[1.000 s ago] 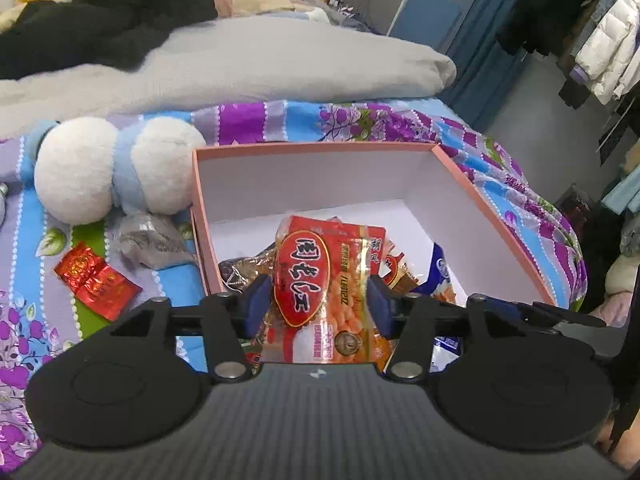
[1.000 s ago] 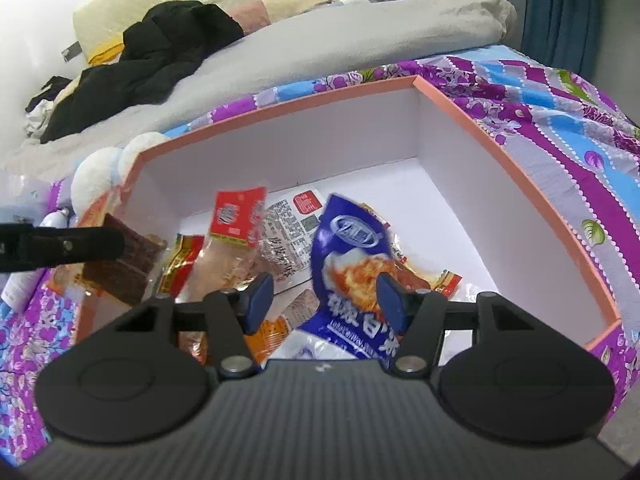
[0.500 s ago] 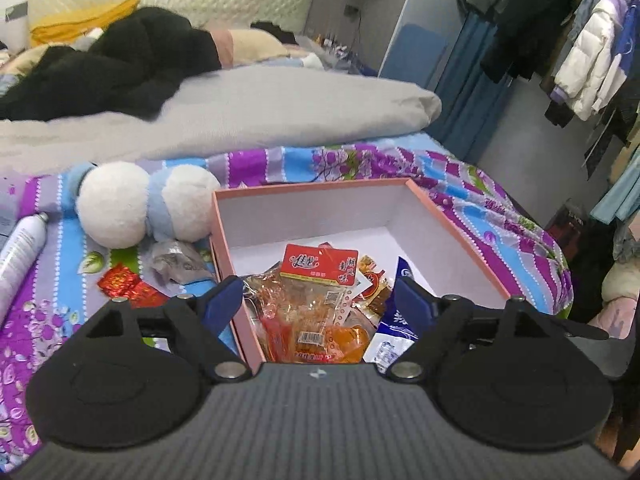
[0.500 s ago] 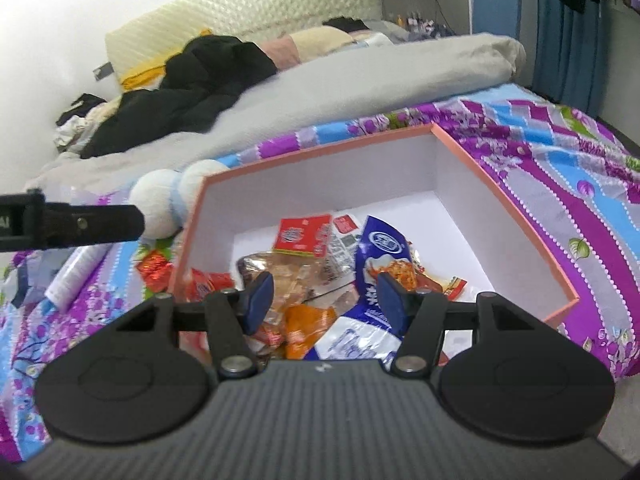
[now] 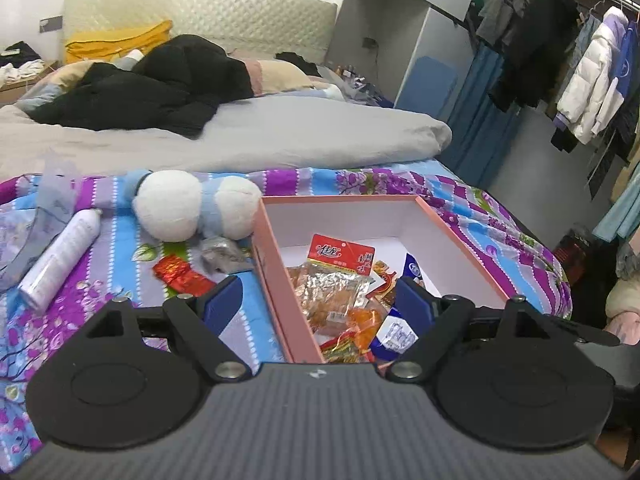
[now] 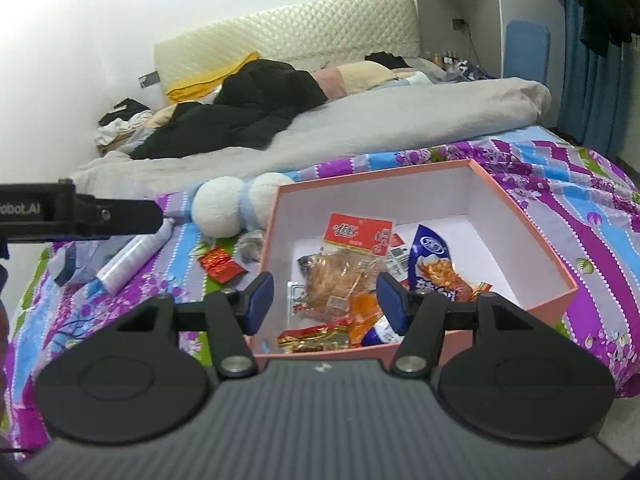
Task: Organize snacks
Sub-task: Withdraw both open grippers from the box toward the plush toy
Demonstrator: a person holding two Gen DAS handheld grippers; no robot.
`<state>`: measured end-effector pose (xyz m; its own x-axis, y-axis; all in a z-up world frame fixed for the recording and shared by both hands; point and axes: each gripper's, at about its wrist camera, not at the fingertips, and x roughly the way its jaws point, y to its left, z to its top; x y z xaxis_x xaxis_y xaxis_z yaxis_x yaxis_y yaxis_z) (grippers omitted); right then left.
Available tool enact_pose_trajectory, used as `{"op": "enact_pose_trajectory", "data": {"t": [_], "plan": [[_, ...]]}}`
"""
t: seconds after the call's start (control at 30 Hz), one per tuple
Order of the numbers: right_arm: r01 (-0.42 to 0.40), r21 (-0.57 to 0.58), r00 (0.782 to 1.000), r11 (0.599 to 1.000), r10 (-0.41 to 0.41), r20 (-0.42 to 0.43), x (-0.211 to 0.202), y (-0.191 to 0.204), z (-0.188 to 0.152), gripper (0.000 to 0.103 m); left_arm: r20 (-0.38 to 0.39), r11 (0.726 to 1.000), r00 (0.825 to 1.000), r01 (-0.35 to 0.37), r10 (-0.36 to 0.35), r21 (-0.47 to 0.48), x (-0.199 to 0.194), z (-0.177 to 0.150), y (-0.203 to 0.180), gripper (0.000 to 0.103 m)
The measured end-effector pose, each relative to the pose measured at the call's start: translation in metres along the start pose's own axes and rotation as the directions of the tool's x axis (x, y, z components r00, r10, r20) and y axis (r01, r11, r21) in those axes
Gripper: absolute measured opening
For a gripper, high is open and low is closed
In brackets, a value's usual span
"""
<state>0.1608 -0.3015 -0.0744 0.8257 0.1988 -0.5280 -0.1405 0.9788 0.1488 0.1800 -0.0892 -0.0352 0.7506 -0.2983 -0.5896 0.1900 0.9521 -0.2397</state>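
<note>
A pink box (image 5: 276,248) with white walls sits on the flowered bedspread and holds several snack packets. A clear packet with a red header (image 5: 340,254) lies on top, beside a blue packet (image 6: 434,258). The box also shows in the right wrist view (image 6: 532,232). A red foil packet (image 5: 182,274) and a grey crumpled packet (image 5: 222,256) lie on the bedspread left of the box. My left gripper (image 5: 318,306) is open and empty above the box's near left corner. My right gripper (image 6: 326,300) is open and empty above the box's near edge.
A white and blue plush toy (image 5: 192,208) lies behind the box's left corner. A white spray can (image 5: 60,256) lies at the left. A grey duvet (image 5: 248,136) and black clothes (image 5: 160,84) cover the far bed. Hanging coats (image 5: 588,80) are at the right.
My left gripper let go of the orange packet into the box and opened wide. Both grippers have pulled back and up from the box.
</note>
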Motion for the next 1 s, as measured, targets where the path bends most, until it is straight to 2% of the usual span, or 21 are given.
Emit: {"op": "enact_pose_trajectory", "data": {"t": [0.3, 0.53, 0.8, 1.0], "plan": [[-0.046, -0.045, 0.999, 0.998, 0.047, 0.011, -0.022, 0.028, -0.02, 0.059, 0.024, 0.999, 0.999, -0.04, 0.04, -0.007, -0.044, -0.028, 0.014, 0.086], [-0.085, -0.074, 0.996, 0.994, 0.085, -0.004, -0.03, 0.051, -0.041, 0.059, 0.006, 0.998, 0.998, -0.056, 0.056, -0.028, -0.067, -0.053, 0.029, 0.086], [-0.131, -0.102, 0.99, 0.986, 0.124, -0.072, -0.024, 0.075, -0.075, 0.059, -0.036, 0.995, 0.996, -0.083, 0.081, -0.059, -0.069, -0.075, 0.047, 0.086], [-0.138, -0.136, 0.989, 0.981, 0.13, -0.063, -0.022, 0.094, -0.084, 0.059, -0.051, 0.992, 0.994, -0.098, 0.094, -0.075, -0.062, -0.079, 0.061, 0.086]]}}
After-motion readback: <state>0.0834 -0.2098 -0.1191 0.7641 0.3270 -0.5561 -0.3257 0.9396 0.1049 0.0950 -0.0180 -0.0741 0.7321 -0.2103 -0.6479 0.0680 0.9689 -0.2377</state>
